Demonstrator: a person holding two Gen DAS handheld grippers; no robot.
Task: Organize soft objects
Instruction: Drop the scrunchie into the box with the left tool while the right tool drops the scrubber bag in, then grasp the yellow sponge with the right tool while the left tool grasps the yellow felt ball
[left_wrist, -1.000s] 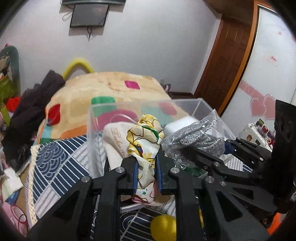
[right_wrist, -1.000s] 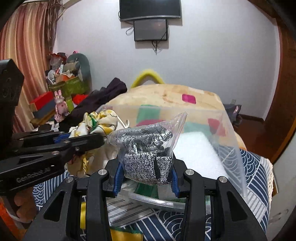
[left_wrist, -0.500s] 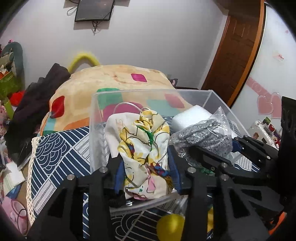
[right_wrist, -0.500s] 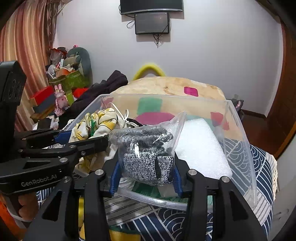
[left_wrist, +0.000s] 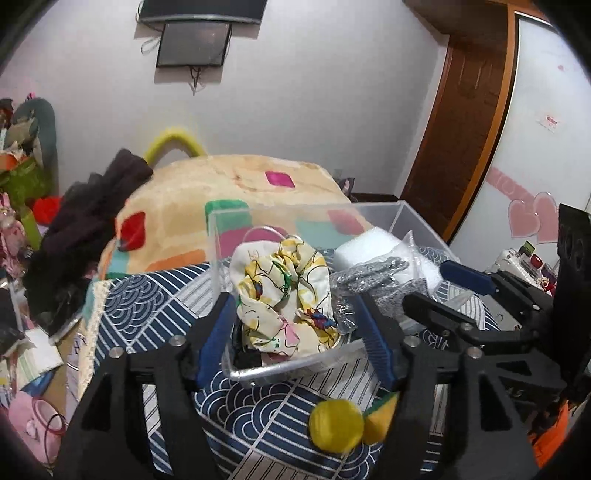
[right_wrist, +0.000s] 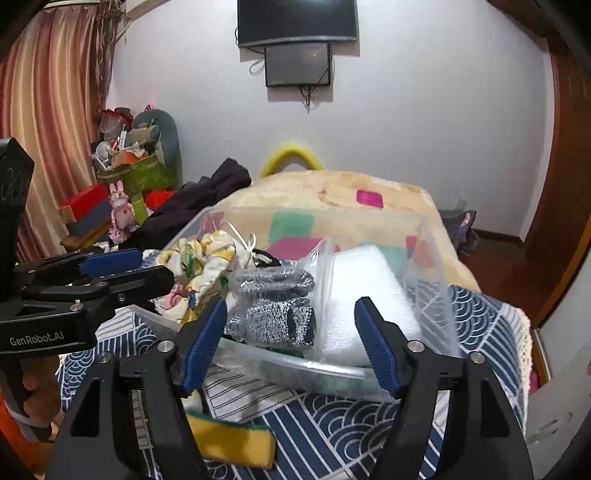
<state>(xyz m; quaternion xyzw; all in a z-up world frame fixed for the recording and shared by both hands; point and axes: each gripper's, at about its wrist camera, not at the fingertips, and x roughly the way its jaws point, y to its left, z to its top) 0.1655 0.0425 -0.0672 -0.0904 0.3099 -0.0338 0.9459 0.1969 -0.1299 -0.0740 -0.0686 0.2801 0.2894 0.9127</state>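
Observation:
A clear plastic box (left_wrist: 295, 365) (right_wrist: 436, 280) stands on a blue patterned cloth. In it lie a yellow printed fabric bundle (left_wrist: 284, 291) (right_wrist: 199, 266), a clear bag of grey knit items (right_wrist: 277, 314) (left_wrist: 373, 277) and a white foam block (right_wrist: 365, 288) (left_wrist: 365, 251). My left gripper (left_wrist: 295, 339) is open and empty, just in front of the fabric bundle. My right gripper (right_wrist: 290, 343) is open and empty, just in front of the grey knit bag. Each gripper also shows in the other's view.
A yellow ball (left_wrist: 336, 424) and a yellow-green sponge (right_wrist: 232, 439) (left_wrist: 380, 417) lie on the cloth in front of the box. A patterned blanket (left_wrist: 229, 199) covers the bed behind. Dark clothes (left_wrist: 81, 229) and clutter sit at the left.
Both grippers have opened, letting the fabric bundle and the grey knit bag drop into the box, and have drawn back a little.

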